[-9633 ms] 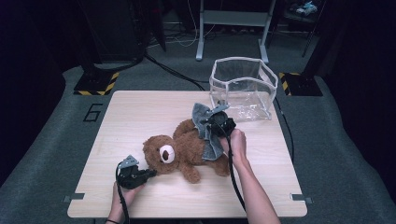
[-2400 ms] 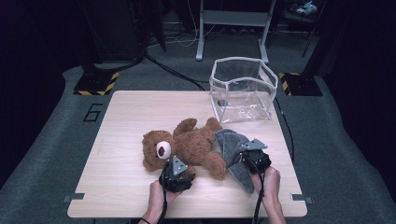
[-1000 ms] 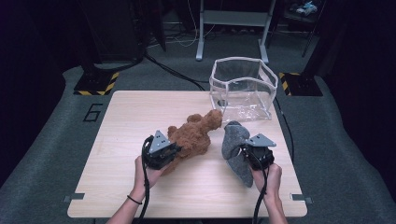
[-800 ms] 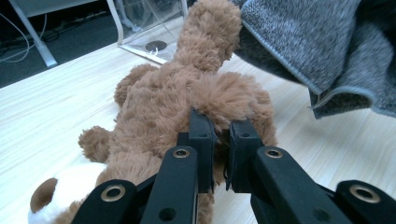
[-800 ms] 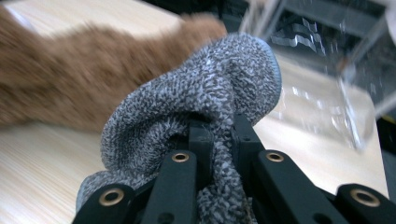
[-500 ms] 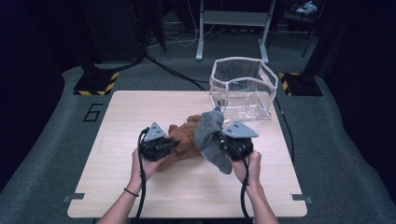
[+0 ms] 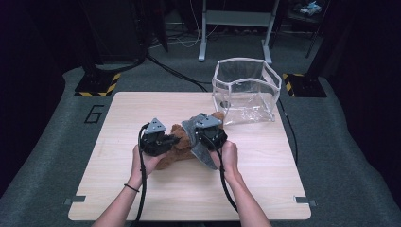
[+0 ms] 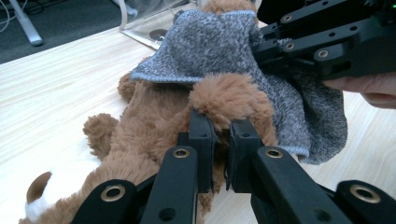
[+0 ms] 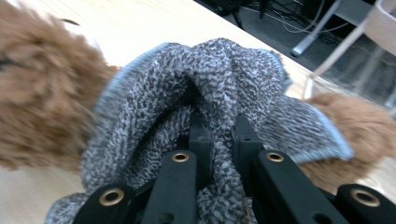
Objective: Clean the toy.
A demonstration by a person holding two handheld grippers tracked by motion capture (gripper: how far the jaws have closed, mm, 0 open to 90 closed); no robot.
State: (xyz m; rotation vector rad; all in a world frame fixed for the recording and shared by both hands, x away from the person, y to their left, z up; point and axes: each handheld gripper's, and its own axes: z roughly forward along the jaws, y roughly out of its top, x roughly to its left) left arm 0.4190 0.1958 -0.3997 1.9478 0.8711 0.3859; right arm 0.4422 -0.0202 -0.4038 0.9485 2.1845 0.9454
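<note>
On the pale wooden counter (image 7: 142,198), near its middle, a brown teddy bear (image 7: 176,147) lies between the person's two hands, with a grey knitted garment (image 7: 204,152) draped against its right side.

Left claw (image 7: 171,141): held in the left hand (image 7: 145,161), pointing toward the bear. From the left gripper view, its two black jaws are pressed together on a rounded tuft of the bear's brown fur (image 8: 229,105), apparently a limb, pinching it just above the bear's body. The bear's white muzzle and one ear (image 8: 39,186) appear at the lower left of that view, low against the counter.

Right claw (image 7: 201,137): held in the right hand (image 7: 229,158), just beside the left one, with the bear and garment between them. From the right gripper view, its jaws are closed on a fold of the grey knitted garment (image 9: 219,102), which bunches up over both jaw tips; brown fur (image 9: 42,88) shows to either side of the fabric. The garment has a light blue edging (image 8: 187,78) and hangs down toward the counter below the claw.

Behind the bear, toward the far right of the counter, stands a clear plastic container (image 7: 246,92) with an open top, close to the bear's far end; whether they touch cannot be told. A cable (image 7: 222,179) trails back from each gripper along the forearm.
</note>
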